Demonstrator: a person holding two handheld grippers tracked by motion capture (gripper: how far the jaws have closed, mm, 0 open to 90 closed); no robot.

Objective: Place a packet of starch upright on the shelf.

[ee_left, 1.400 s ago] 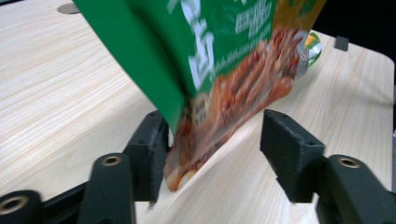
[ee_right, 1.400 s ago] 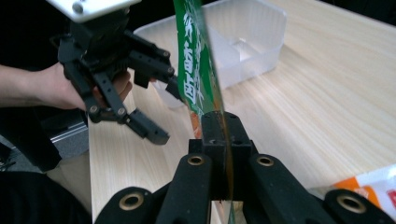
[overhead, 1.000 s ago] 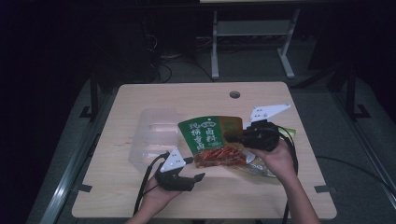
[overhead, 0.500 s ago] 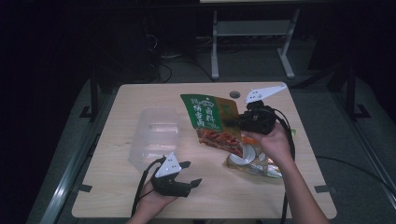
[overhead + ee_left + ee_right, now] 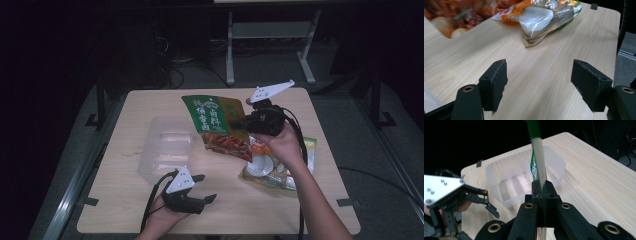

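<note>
Green packet [image 5: 216,122] pinched edge-on in right tongs [image 5: 239,122] should travel level over the clear tub [image 5: 165,147]; left tongs [image 5: 206,188] spread empty above the worktop [image 5: 300,210].

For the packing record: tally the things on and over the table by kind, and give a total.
Snack packets: 2, the green packet gripped by the right gripper and the clear packet lying on the table.
Clear plastic containers: 1, the container.
Grippers: 2, the right one and the open left gripper.
Total: 5.
</note>
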